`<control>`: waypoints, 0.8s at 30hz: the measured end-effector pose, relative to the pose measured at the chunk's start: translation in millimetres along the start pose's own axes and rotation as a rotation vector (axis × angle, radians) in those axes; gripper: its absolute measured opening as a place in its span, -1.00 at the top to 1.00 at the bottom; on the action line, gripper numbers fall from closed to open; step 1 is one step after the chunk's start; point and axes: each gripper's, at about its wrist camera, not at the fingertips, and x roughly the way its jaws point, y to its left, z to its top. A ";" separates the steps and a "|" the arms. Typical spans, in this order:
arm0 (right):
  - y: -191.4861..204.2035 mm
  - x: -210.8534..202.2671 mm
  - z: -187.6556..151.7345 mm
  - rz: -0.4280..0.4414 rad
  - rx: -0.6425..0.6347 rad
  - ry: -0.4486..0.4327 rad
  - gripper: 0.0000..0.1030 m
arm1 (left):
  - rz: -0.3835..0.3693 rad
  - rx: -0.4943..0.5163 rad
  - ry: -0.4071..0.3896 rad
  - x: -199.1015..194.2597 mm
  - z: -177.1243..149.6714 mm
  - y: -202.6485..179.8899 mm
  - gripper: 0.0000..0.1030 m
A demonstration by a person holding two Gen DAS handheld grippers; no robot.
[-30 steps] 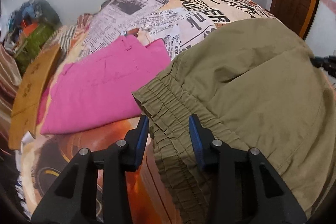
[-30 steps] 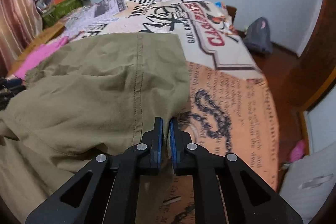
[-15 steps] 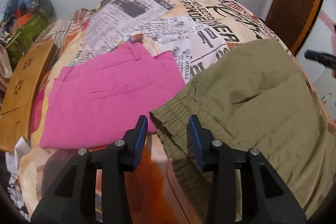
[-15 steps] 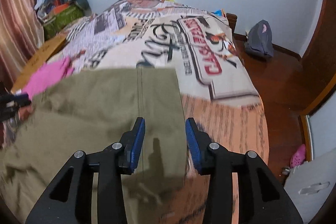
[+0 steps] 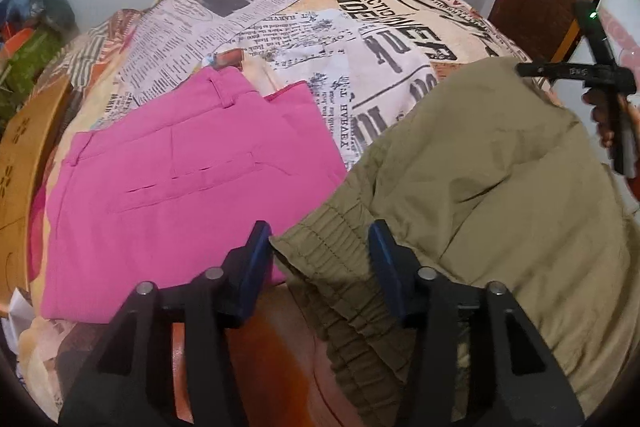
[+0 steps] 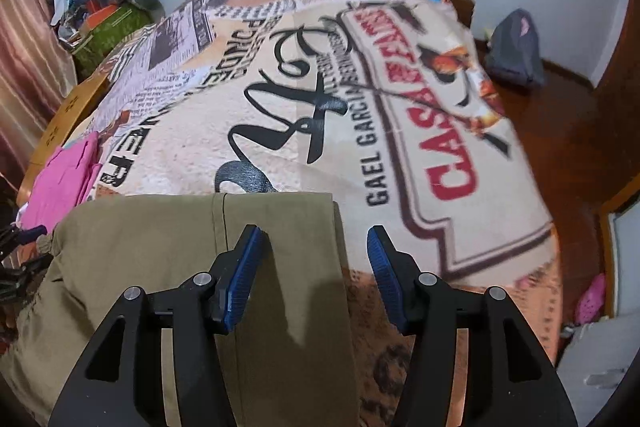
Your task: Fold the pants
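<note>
Both grippers' jaws stand wide apart, holding nothing. The olive-green cotton pants (image 5: 500, 211) lie on the newspaper-print bed (image 6: 304, 99): gathered waistband between the left gripper's (image 5: 320, 251) jaws, folded edge between the right gripper's (image 6: 316, 255) jaws.

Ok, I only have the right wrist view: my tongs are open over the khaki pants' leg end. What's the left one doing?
Observer: The left tongs are open, with the khaki pants' elastic waistband showing between the fingers, not pinched.
Operator: Is that waistband clear of the pink pants?
Observer: Its corner sits right at the pink pants' near edge; I cannot tell whether they touch.
Operator: Are the pink ones already folded?
Observer: They lie flat as a neat rectangle, belt loop at the far edge.
</note>
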 end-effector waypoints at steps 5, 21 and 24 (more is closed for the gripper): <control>6.1 2.3 -1.2 0.048 0.012 -0.023 0.49 | 0.021 0.010 -0.006 -1.9 1.9 -3.8 0.15; 18.8 -46.1 9.8 -0.056 -0.024 -0.145 0.90 | 0.051 -0.009 -0.106 -37.7 17.2 -8.9 0.85; 18.2 -67.0 14.6 -0.059 -0.003 -0.185 0.91 | 0.042 -0.012 -0.138 -49.5 28.4 -10.0 0.86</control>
